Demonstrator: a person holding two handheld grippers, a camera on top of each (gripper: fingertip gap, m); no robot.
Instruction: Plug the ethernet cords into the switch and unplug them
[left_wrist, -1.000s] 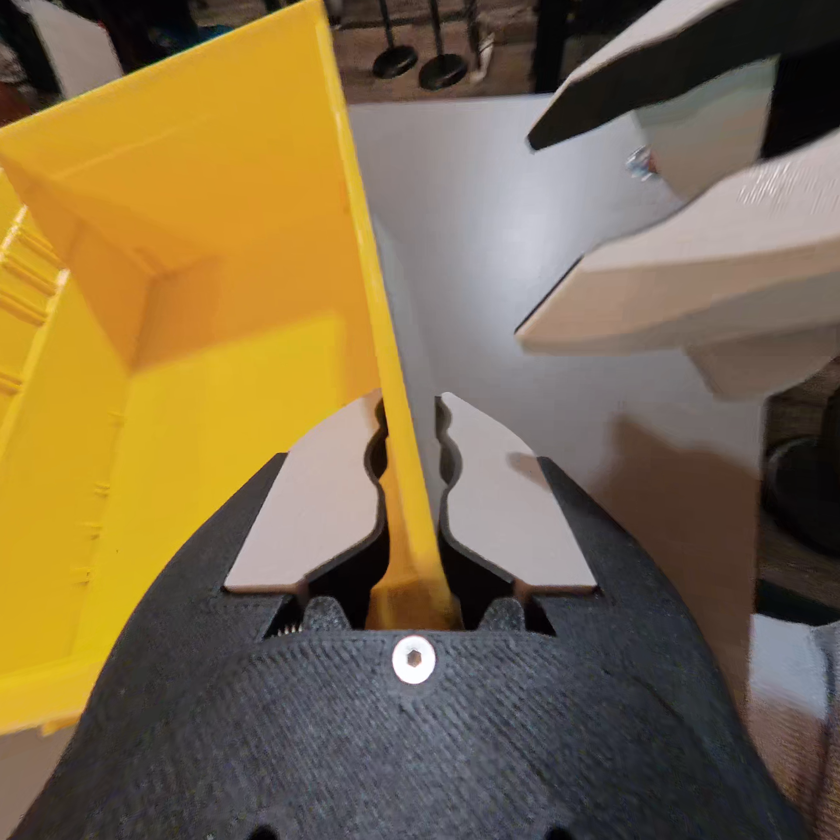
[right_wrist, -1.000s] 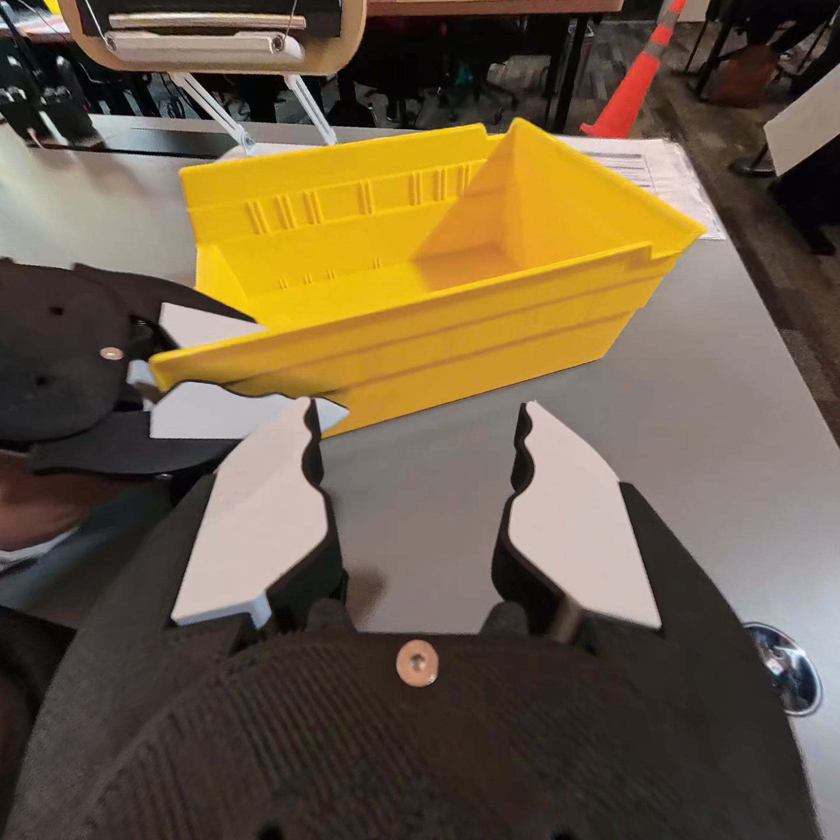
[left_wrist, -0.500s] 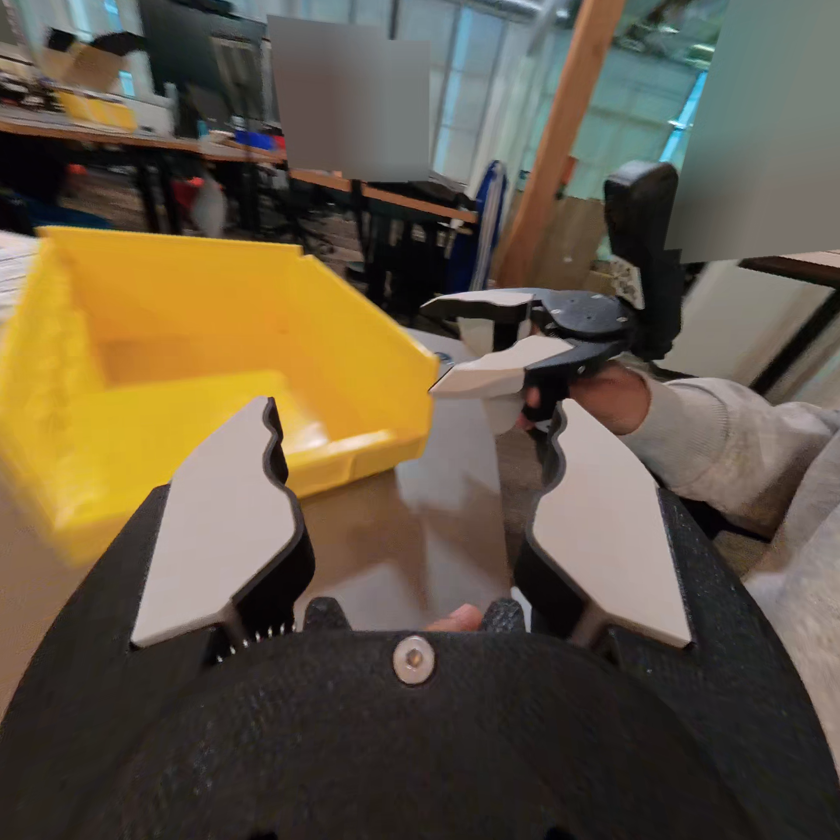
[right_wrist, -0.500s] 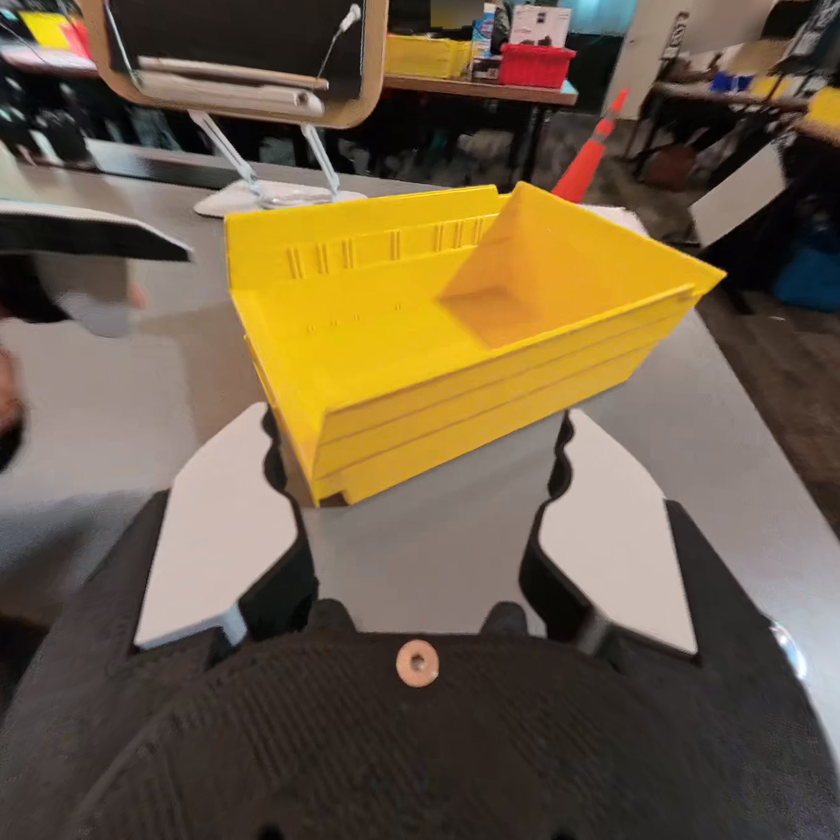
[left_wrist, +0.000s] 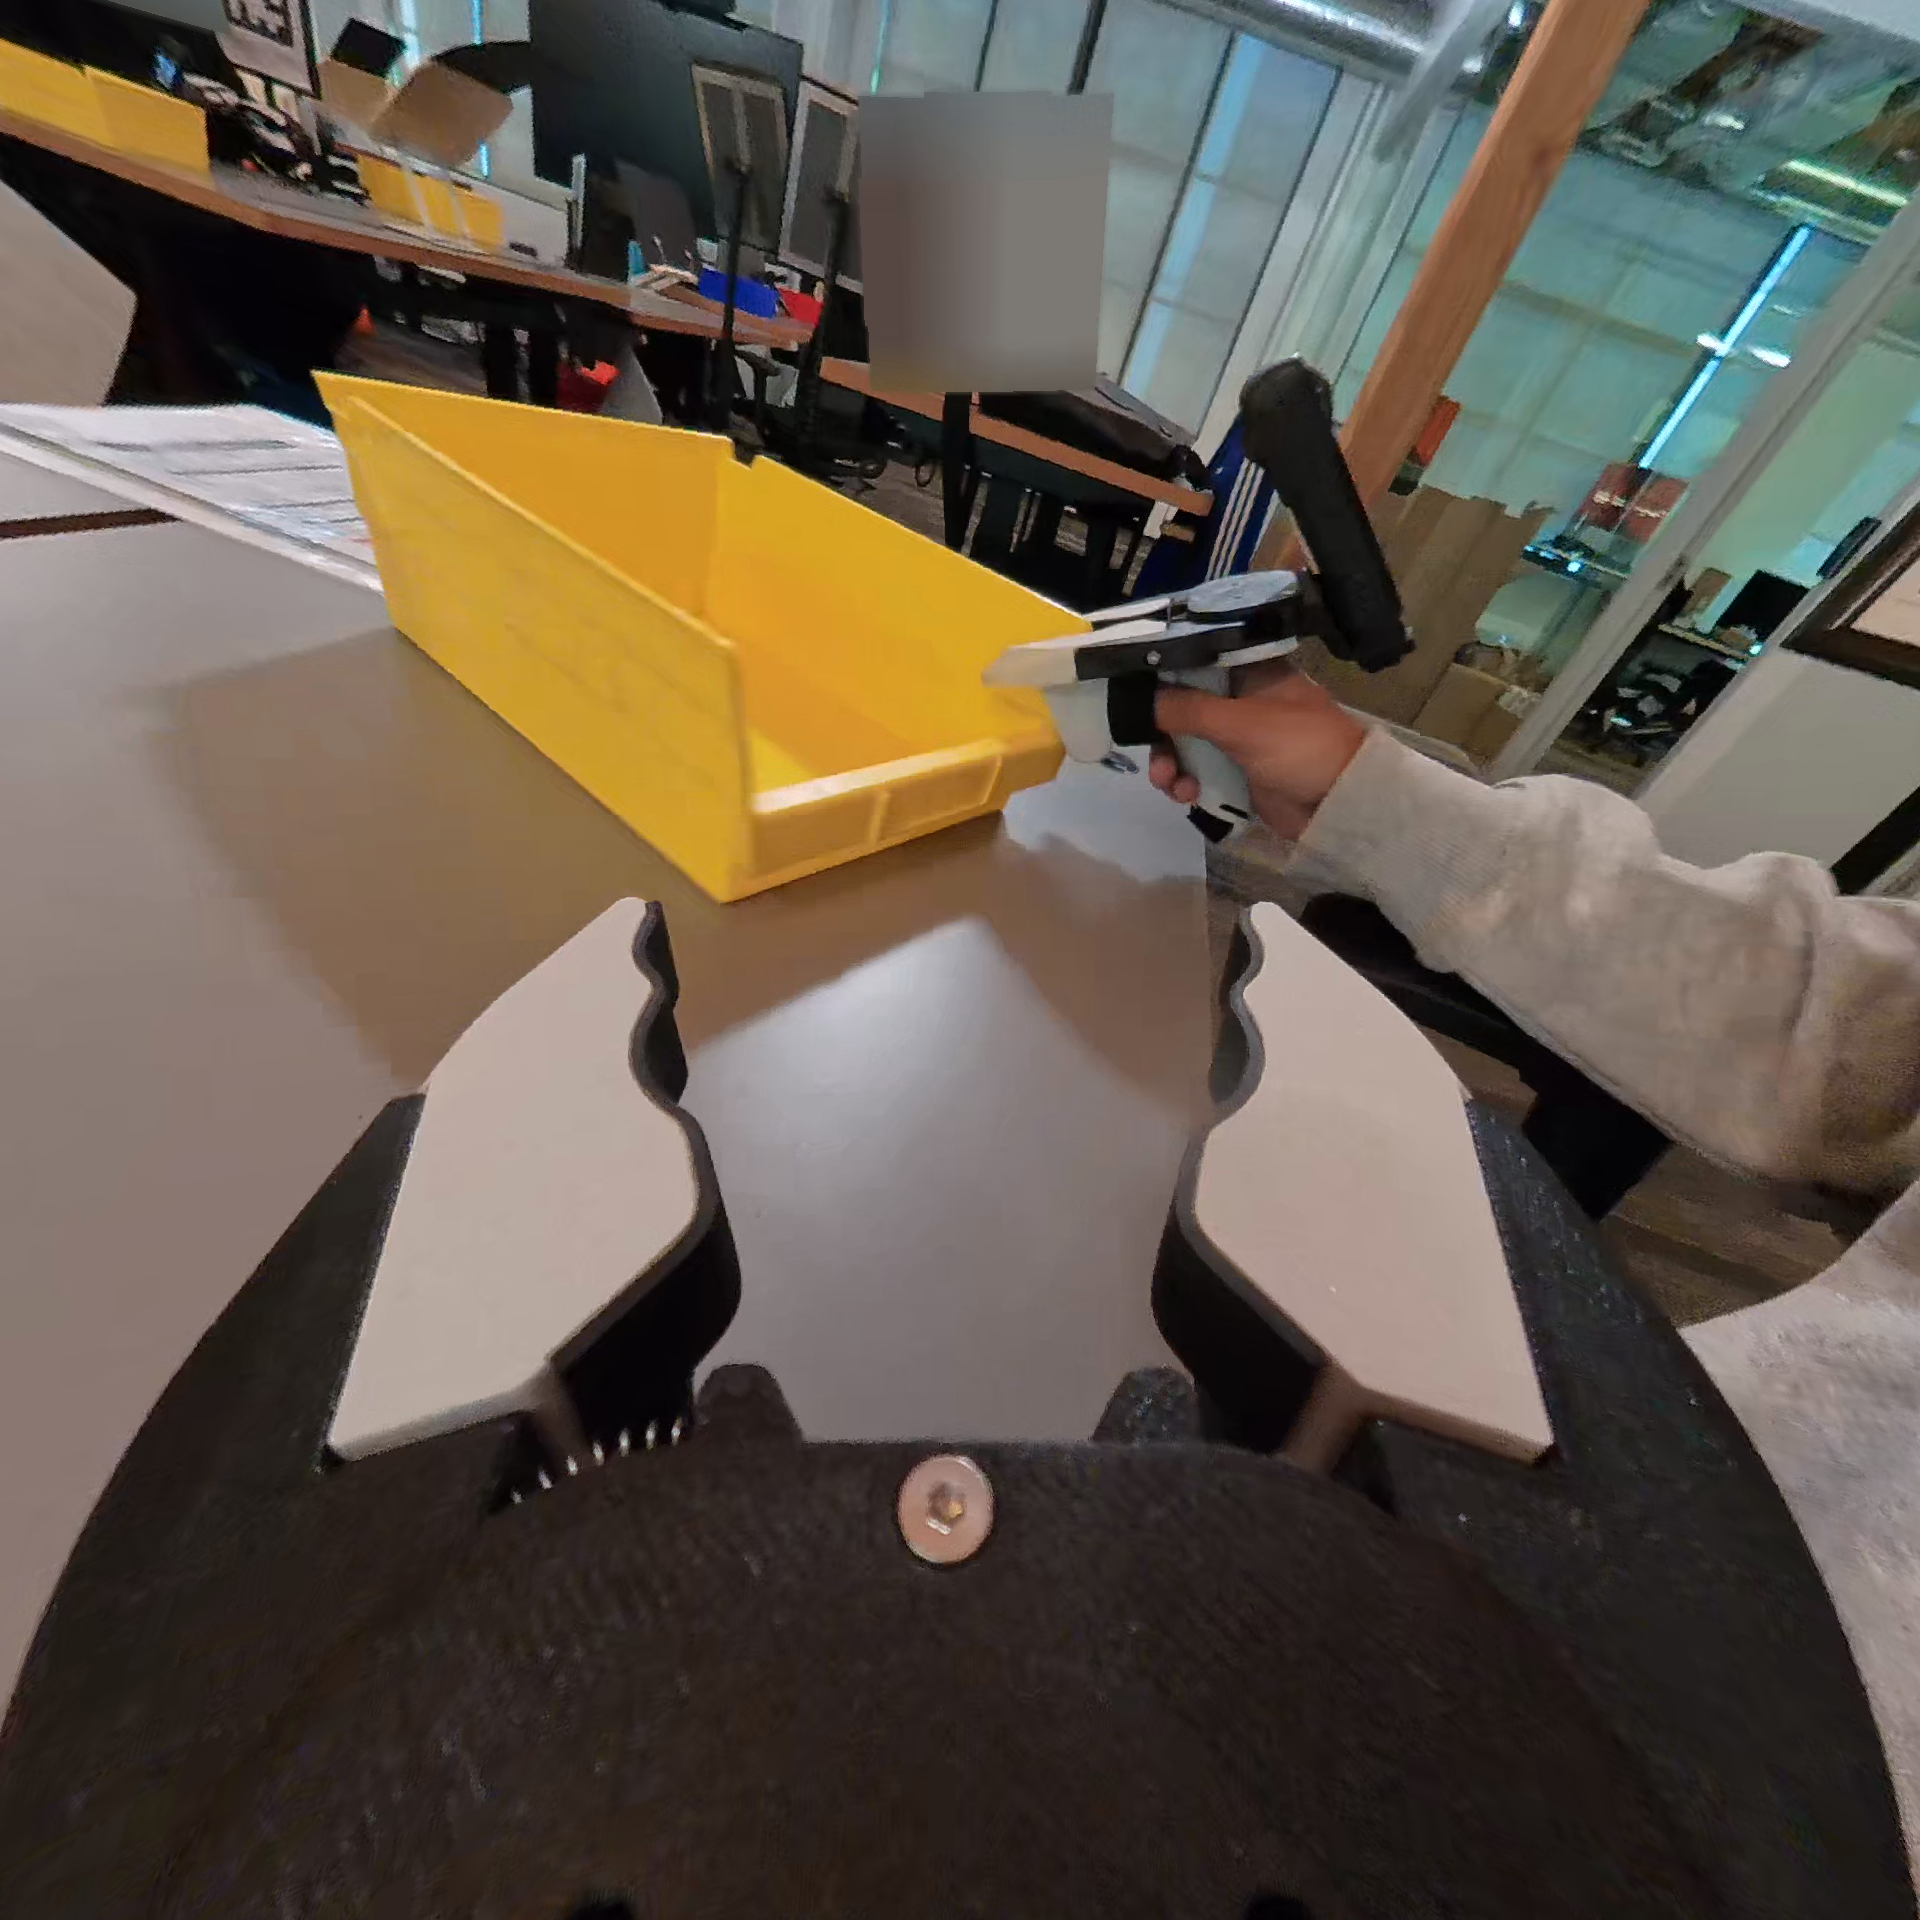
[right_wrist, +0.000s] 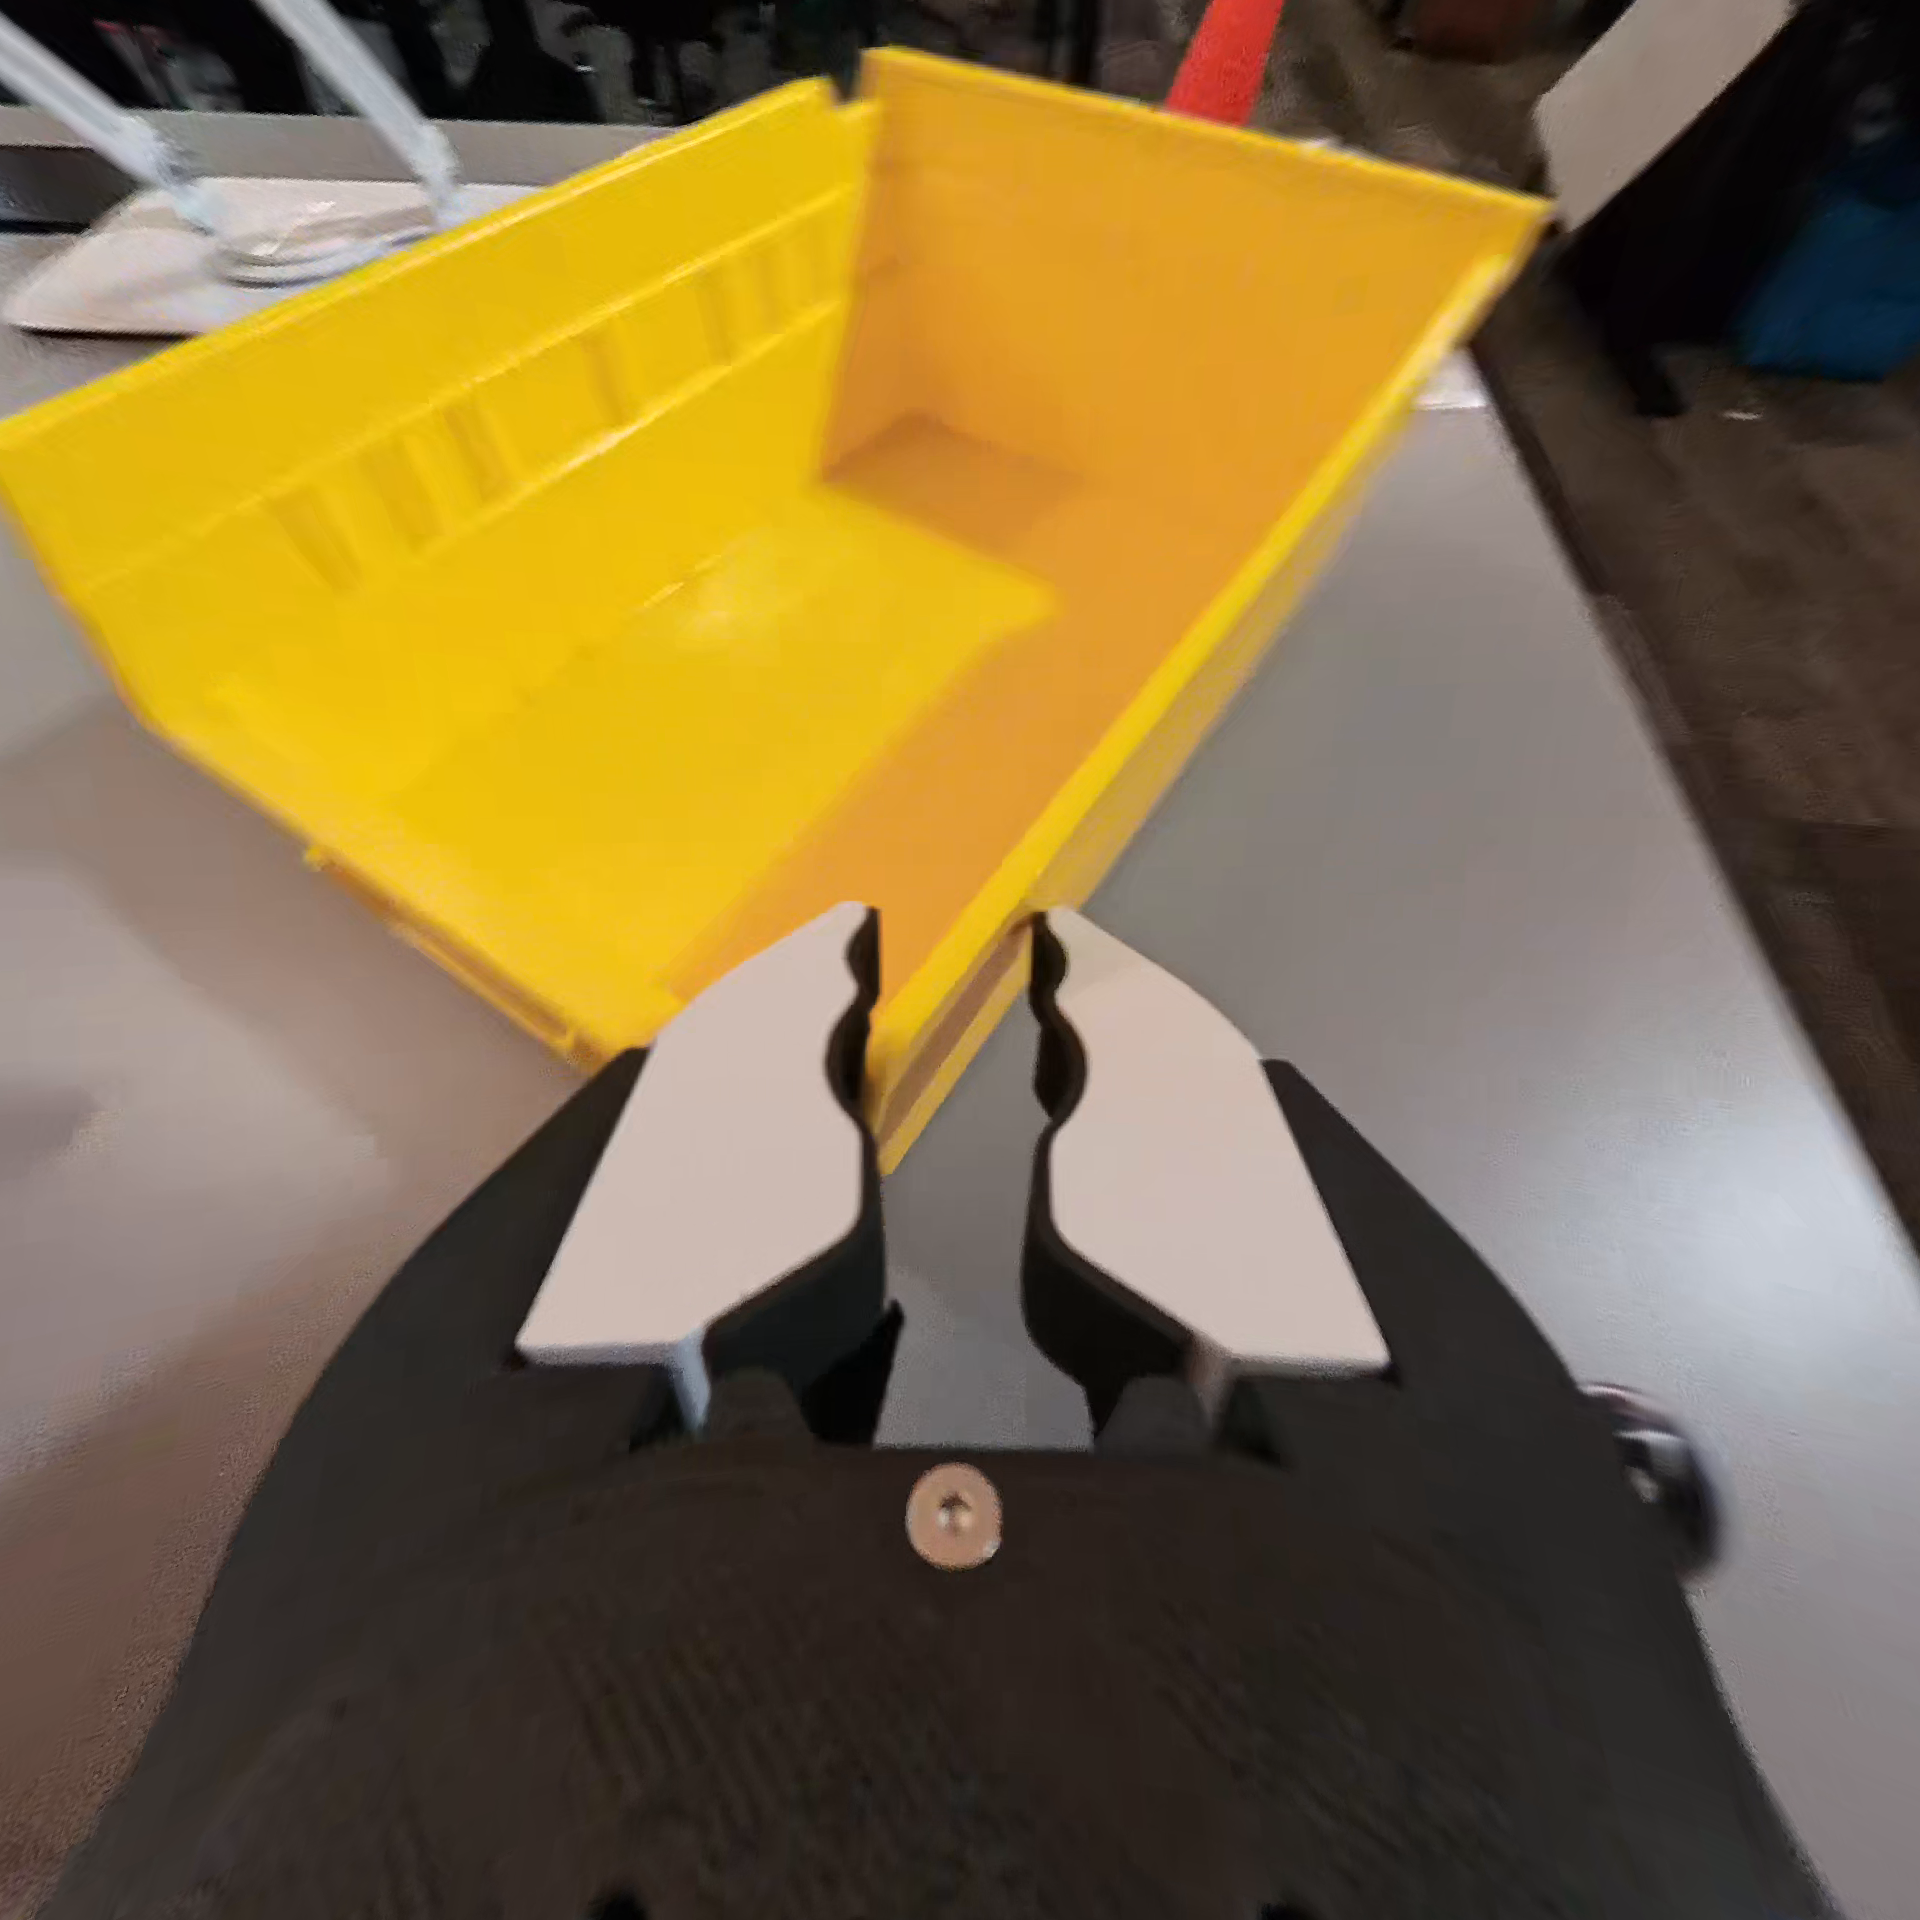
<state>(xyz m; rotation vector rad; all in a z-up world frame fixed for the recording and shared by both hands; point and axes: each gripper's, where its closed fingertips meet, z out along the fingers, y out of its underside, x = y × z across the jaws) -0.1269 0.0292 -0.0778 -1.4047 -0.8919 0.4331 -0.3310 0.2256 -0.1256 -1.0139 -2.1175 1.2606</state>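
No ethernet cord or switch shows in either view. An empty yellow bin (left_wrist: 582, 623) stands on the grey table (left_wrist: 208, 831). My left gripper (left_wrist: 945, 925) is open and empty, held above the table in front of the bin's near corner. In the right wrist view my right gripper (right_wrist: 954, 920) has its fingers closed on the near end of the right side wall of the yellow bin (right_wrist: 623, 623). The left wrist view shows the right gripper (left_wrist: 1023, 665) at the bin's far right corner, held by a hand.
A person's grey sleeve (left_wrist: 1610, 935) reaches in from the right. A paper sheet (left_wrist: 208, 468) lies behind the bin. A white stand base (right_wrist: 208, 239) sits past the bin and an orange cone (right_wrist: 1226, 52) beyond the table. A metal grommet (right_wrist: 1652, 1455) is near the table edge.
My left gripper let go of the bin wall, opened and drew back. My right gripper moved in from open and closed on the bin's right wall. The bin has turned on the table.
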